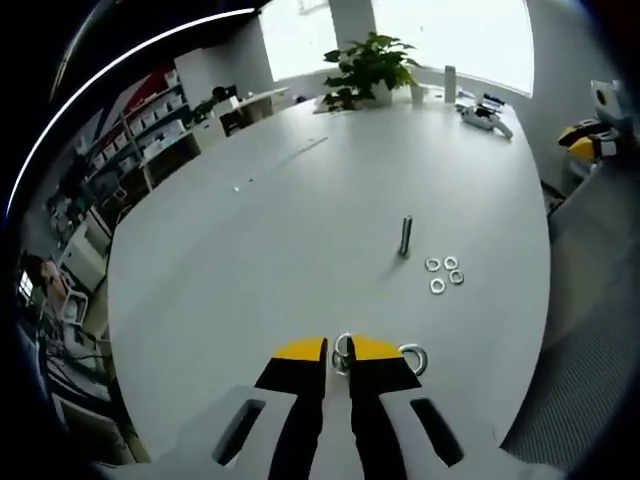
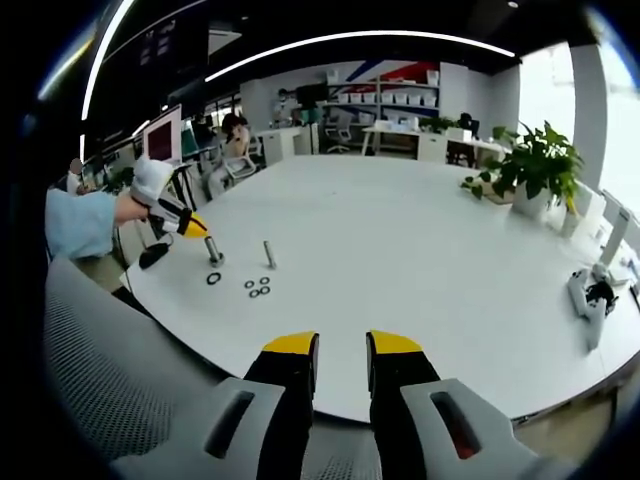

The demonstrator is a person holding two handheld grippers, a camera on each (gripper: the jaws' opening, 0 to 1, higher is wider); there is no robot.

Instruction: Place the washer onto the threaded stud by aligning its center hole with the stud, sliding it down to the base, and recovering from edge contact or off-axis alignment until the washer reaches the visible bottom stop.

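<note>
Filling both views, a white oval table (image 1: 300, 230) sits in a bright office with a potted plant (image 1: 370, 65) at upper centre. Mid-frame stands the grey threaded stud (image 1: 406, 236), four washers (image 1: 443, 272) lower right. The left gripper (image 1: 338, 352) is clamped on a silvery washer (image 1: 343, 353); the right gripper (image 2: 342, 350) gapes.

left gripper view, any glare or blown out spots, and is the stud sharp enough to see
Left gripper view: the windows behind the plant are blown out white; the stud stands fairly sharp with a faint shadow on the table, threads not resolved. Right gripper view: light is more even, ceiling strip lights glare, the table edge bows from fisheye, and the stud is small and soft.
</note>
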